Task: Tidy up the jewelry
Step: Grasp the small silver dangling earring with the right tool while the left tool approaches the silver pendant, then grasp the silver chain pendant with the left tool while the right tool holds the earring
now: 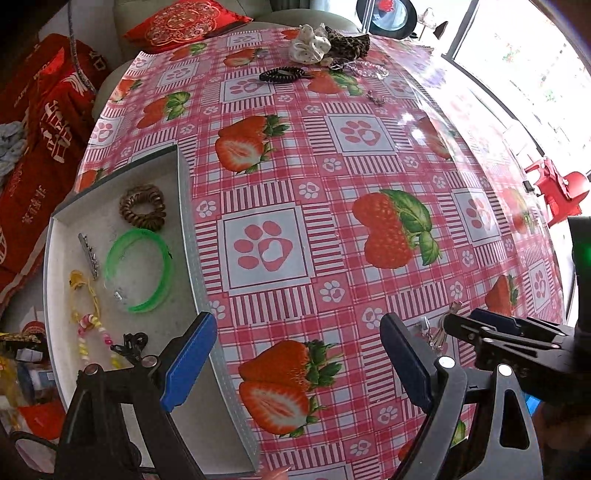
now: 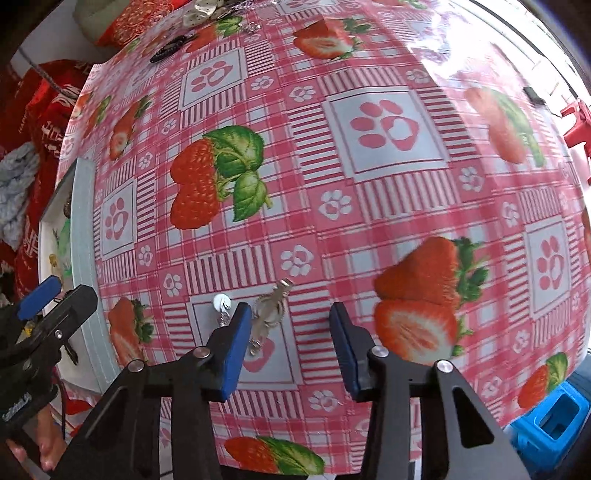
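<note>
A round table [image 1: 332,155] wears a glossy pink checked cloth printed with strawberries and paw prints, with red cushions [image 1: 184,22] and a bright window [image 1: 517,55] behind it. At its left edge a shallow grey tray [image 1: 184,206] holds a brown coiled hair tie [image 1: 142,207], a green plastic bangle [image 1: 138,269], a beaded string [image 1: 90,325] and a metal clip [image 1: 88,254]. Both the left gripper [image 1: 299,354] and the right gripper [image 2: 290,350] have their blue-padded fingers spread apart and holding nothing, the right one hovering above a silver hair clip [image 2: 269,314] lying on the cloth, while scrunchies [image 1: 327,44] and a black hair tie [image 1: 280,75] sit at the far side.
</note>
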Demonstrator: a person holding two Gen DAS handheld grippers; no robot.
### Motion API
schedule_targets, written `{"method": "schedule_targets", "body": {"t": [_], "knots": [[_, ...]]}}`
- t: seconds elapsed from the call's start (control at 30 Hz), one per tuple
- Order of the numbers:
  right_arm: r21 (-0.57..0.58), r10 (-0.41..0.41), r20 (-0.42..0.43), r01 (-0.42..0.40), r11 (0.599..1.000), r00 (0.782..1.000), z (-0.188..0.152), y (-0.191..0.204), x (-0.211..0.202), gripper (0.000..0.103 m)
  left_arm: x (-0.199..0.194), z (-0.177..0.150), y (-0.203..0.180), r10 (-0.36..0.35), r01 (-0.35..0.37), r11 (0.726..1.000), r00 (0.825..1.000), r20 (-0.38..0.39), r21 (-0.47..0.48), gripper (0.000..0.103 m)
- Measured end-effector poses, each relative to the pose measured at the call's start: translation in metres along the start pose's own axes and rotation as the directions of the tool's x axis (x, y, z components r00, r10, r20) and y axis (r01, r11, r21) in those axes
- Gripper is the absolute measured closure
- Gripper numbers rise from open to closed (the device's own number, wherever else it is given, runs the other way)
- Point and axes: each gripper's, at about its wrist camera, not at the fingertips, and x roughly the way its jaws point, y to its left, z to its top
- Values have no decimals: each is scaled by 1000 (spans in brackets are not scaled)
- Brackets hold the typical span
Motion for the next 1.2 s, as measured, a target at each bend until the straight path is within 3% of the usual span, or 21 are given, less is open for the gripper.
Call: {"method": "schedule_targets", "body": {"t": [0.07,0.2,0.3,0.9,1.2], "knots": [[-25,-12,18,13,1000,1000,1,6,1,64,1,0,-2,0,0,1000,1000,-4,-1,8],[-78,-50,28,52,996,998,2,15,3,85,2,0,-8,-3,3,1000,1000,-12,8,8],[-110,-65,32,69,992,997,1,16,3,91,6,1,-13,-9,9,1000,1000,-22,9,8],[-102,-59,40,63,993,997,-6,-15,-10,94,25,-2,-48,-92,96,994,993,-80,52,8],[-43,30,83,-26,999,996,-4,-32,-30,95,29,-6,-59,-107,116,990,989,-99,84,8]]}}
